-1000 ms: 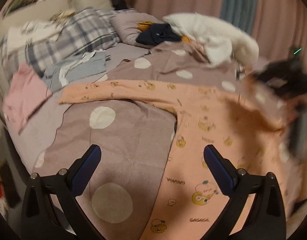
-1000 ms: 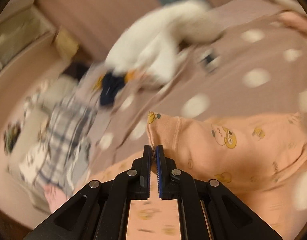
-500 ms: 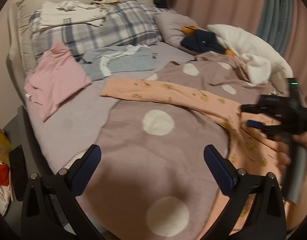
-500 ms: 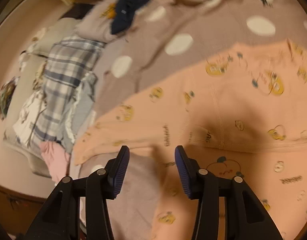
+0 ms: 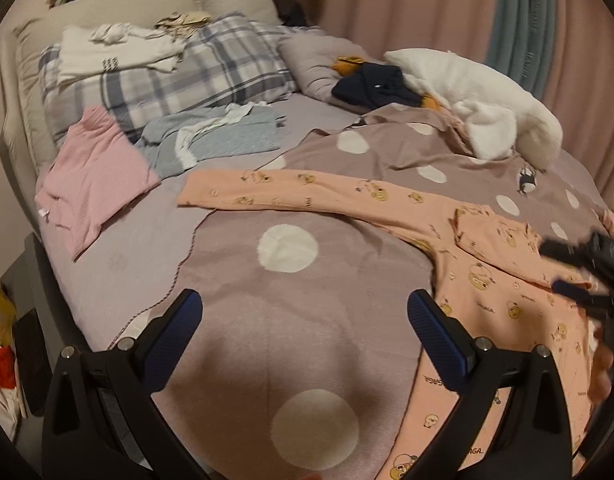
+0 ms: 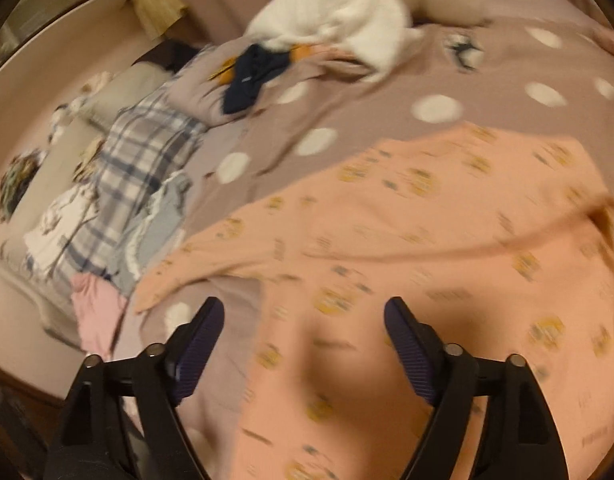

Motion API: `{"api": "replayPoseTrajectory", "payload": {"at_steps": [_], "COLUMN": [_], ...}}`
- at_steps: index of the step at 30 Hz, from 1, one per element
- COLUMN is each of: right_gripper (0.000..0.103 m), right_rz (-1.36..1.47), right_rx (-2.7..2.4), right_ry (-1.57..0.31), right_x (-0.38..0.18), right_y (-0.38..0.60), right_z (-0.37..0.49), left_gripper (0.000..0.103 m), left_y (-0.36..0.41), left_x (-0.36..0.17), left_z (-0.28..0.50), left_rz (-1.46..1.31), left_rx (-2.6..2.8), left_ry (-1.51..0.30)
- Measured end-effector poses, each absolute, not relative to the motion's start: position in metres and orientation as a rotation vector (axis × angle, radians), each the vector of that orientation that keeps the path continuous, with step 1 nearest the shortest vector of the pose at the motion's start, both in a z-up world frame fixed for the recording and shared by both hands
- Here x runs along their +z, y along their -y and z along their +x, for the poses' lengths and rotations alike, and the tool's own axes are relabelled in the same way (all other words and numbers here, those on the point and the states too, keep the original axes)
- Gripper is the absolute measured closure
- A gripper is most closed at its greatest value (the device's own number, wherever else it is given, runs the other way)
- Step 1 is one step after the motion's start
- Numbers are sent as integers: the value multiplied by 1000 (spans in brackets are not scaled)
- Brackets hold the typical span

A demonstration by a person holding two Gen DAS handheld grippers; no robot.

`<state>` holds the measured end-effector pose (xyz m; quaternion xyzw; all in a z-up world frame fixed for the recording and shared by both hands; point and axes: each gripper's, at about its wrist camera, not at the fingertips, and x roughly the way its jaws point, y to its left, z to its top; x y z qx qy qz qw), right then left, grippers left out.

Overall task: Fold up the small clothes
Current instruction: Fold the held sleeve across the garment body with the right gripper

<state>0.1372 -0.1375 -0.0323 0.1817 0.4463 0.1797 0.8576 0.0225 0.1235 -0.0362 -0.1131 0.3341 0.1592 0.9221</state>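
Note:
A peach long-sleeved top with cartoon prints (image 5: 503, 280) lies flat on the dotted mauve blanket (image 5: 287, 280). One sleeve (image 5: 307, 192) stretches out to the left, and the other side is folded over the body. My left gripper (image 5: 305, 312) hangs open above bare blanket, left of the top, holding nothing. My right gripper (image 6: 305, 320) hovers over the top (image 6: 407, 260), its jaws opening, with nothing pressed between them. It also shows, blurred, at the right edge of the left wrist view (image 5: 587, 276).
A pink garment (image 5: 91, 184) and a pale blue one (image 5: 211, 140) lie at the left by a plaid pillow (image 5: 179, 84). A dark navy garment (image 5: 375, 84) and a white fluffy blanket (image 5: 479, 96) sit at the far side. Curtains hang behind the bed.
My right gripper let go of the peach top's folded edge, opened wide and drew back over the top. The left wrist view swung left, toward the pillows.

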Motion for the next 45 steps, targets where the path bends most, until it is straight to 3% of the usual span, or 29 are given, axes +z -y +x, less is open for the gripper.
{"api": "replayPoseTrajectory", "payload": {"at_steps": [5,7,8,24,37,45], "right_gripper": [19,9,9,9,9,9], "right_rz": [472,465,447,310,40,36], "right_rx": [350,309,257,10,-20,1], "right_ry": [-911,-897,-897,-820,-688,-696], "right_x": [-51,-55,-56,-36,-22,-21], "right_y": [183,194,200,223,190,181], "right_z": [100,89,87,51,36,32], "left_gripper": [0,0,0,0,0,0], "left_y": [-122,-118,-116,-142,-121,-101], "left_x": [-37,-35,-34,-19,26,20], "left_z": [22,20,19,-9,-60,-46], "left_rz": [-236,-210,-197,-292,-126,-47], "left_rx": [309,315,315,242,302,196], "left_ry": [-669,-628,-607,-478,-210,-228]}}
